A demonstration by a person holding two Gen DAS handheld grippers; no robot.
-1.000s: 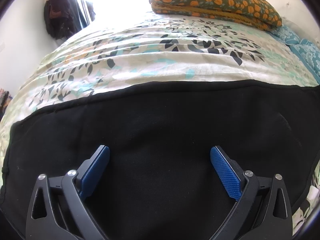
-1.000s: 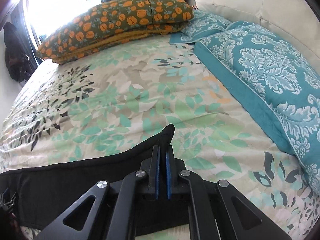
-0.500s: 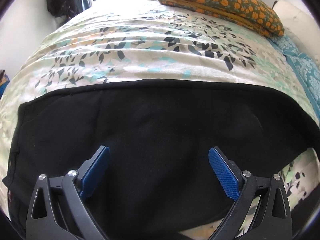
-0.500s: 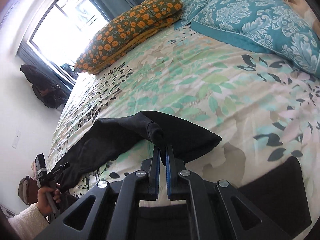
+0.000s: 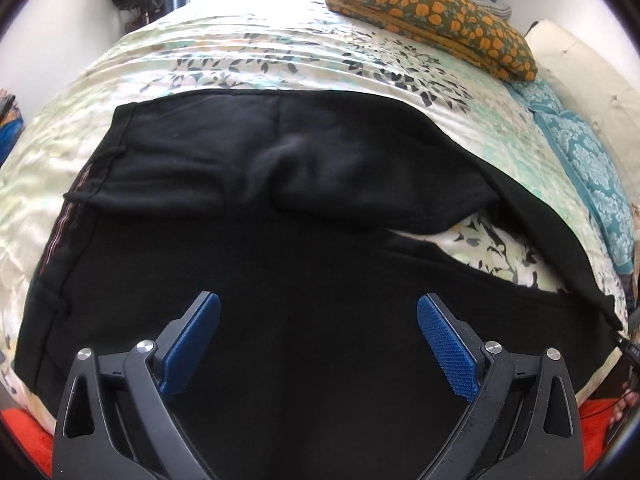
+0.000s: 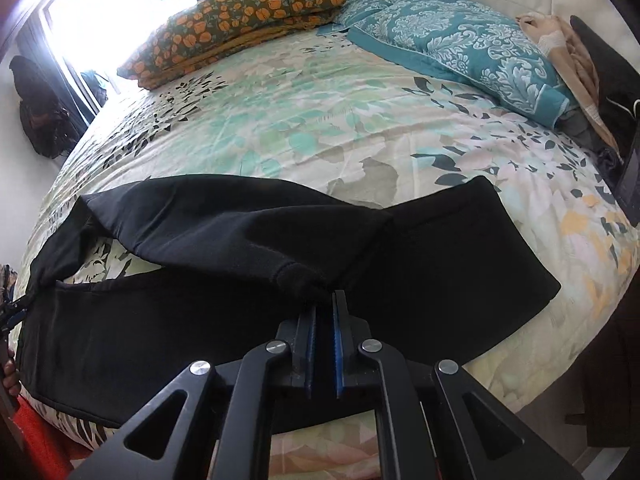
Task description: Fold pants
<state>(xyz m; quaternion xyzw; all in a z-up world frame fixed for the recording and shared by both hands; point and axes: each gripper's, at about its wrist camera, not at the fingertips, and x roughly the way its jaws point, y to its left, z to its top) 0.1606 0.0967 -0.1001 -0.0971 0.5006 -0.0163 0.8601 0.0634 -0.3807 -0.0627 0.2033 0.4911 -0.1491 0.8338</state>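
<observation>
Black pants (image 5: 304,264) lie across the near edge of a floral bedspread (image 5: 280,60). My left gripper (image 5: 318,320) is open and empty, hovering just above the black fabric near the waistband end. My right gripper (image 6: 323,312) is shut on a bunched fold of the pants (image 6: 296,276) and holds it over the lower layer (image 6: 440,264). One leg is folded back over the rest, with a gap of bedspread (image 5: 500,248) showing between the layers.
An orange-flowered folded blanket (image 6: 240,24) lies at the far side of the bed. A teal patterned pillow (image 6: 460,48) lies at the far right, with beige cloth (image 6: 568,52) beside it. Dark clothes (image 6: 40,112) hang near the window. Red floor (image 5: 24,432) shows below the bed edge.
My right gripper has carried the pant leg back over the lower layer, towards the bed's near edge. My left gripper has pulled back, so the waistband and more of the pants show.
</observation>
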